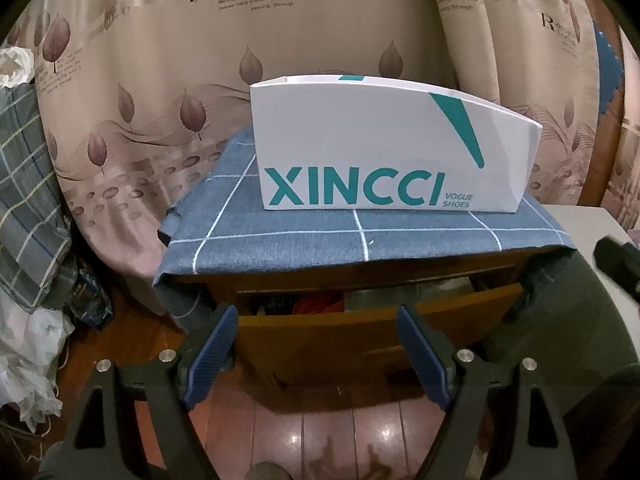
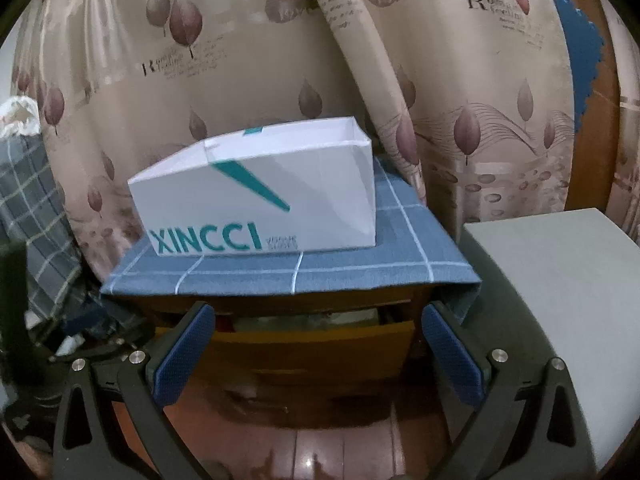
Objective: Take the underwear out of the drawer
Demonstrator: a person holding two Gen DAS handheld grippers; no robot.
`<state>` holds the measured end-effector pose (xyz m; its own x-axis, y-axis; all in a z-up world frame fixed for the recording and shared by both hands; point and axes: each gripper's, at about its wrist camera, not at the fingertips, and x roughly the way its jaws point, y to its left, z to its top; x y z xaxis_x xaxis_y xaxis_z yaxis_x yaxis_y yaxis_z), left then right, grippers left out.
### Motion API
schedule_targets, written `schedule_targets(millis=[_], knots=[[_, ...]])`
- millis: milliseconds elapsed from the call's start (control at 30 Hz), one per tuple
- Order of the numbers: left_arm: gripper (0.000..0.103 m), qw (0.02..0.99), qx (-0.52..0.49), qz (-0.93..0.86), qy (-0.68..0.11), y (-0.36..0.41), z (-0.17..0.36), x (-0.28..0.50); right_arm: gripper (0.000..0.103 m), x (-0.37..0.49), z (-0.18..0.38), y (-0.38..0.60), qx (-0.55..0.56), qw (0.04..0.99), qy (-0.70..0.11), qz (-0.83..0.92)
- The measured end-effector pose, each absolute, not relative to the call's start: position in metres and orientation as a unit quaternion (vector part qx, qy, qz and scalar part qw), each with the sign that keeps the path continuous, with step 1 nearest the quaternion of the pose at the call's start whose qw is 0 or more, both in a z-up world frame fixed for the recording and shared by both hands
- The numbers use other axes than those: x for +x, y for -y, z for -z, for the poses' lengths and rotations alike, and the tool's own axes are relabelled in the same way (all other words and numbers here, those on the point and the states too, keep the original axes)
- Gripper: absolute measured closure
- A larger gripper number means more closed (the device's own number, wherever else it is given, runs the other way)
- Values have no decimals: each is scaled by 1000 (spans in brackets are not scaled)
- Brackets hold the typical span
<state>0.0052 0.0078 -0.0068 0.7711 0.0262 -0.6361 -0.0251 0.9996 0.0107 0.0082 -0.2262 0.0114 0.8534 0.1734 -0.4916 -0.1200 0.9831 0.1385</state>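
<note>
- A beige curtain with a leaf print and printed words fills the far side of the scene, behind everything else.
- A wooden cabinet stands in front of the curtain, on a shiny wooden floor. Its top serves as a worktop and is covered with a blue checked cloth.
- At the right of the cabinet there is a pale grey surface; I cannot tell what it belongs to.
- A white shoe box with the green word XINCCI stands on the cloth. It has no lid, and its long side faces the cameras and runs from left to right.
- The drawer under the worktop is pulled out toward the near side; its front panel runs from left to right.
- Inside the drawer lie crumpled clothes, among them a red piece and a dark piece. The underwear must be among them, but which piece it is, and how it is turned, I cannot tell.
- The left hand-held gripper is tilted downward, in front of the drawer panel. Its blue fingers stand wide apart and nothing is between them.
- The right hand-held gripper is also tilted downward, a little more level, near the right part of the drawer. Its fingers are spread very wide and it grips nothing.
</note>
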Motion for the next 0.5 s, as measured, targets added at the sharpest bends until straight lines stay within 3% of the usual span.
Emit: schedule_targets(millis=[500], knots=[[19, 937, 1, -17, -348, -4, 10, 9, 0, 4, -38, 244, -19, 977, -202, -66]])
